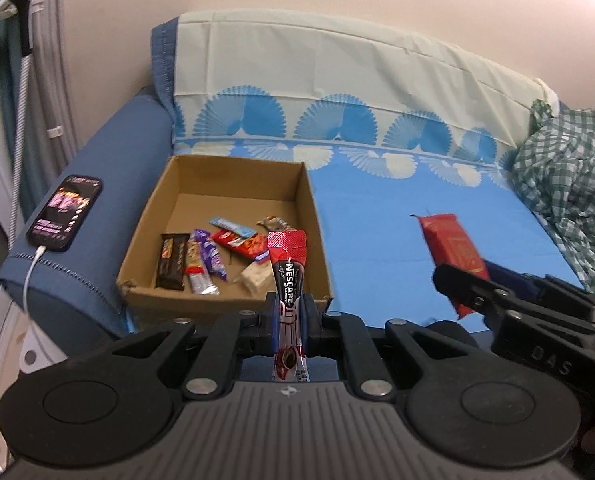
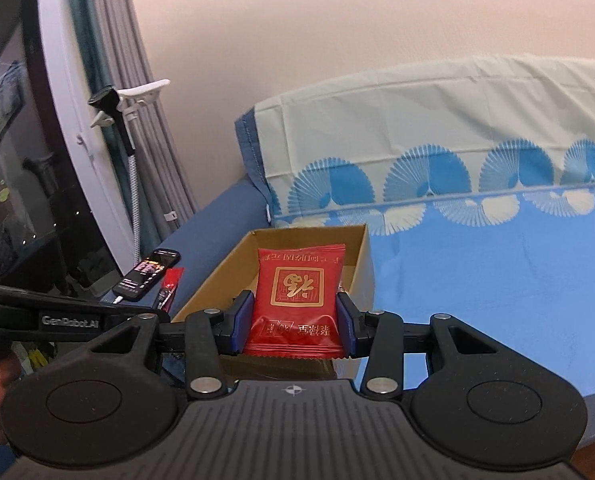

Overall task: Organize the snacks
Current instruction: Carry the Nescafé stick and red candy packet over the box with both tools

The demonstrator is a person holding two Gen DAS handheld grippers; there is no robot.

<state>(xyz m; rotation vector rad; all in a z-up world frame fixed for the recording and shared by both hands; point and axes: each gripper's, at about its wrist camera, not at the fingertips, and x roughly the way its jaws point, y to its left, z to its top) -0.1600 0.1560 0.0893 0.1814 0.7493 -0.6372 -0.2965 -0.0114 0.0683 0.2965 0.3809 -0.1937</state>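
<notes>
My left gripper (image 1: pixel 289 320) is shut on a red and black coffee stick sachet (image 1: pixel 287 264), held upright just in front of the near wall of an open cardboard box (image 1: pixel 233 176). Several snack bars (image 1: pixel 201 260) lie on the box floor. My right gripper (image 2: pixel 295 322) is shut on a red snack packet with gold print (image 2: pixel 297 292), held in front of the same cardboard box (image 2: pixel 361 256). In the left wrist view the right gripper (image 1: pixel 473 292) with its red packet (image 1: pixel 449 244) hangs over the blue sheet, right of the box.
The box sits on a sofa covered by a blue and cream fan-patterned sheet (image 1: pixel 397 216). A phone (image 1: pixel 65 212) on a white cable lies on the sofa's left armrest. A green checked cloth (image 1: pixel 569 184) is bunched at the right. A stand with a clip (image 2: pixel 131 160) stands left of the sofa.
</notes>
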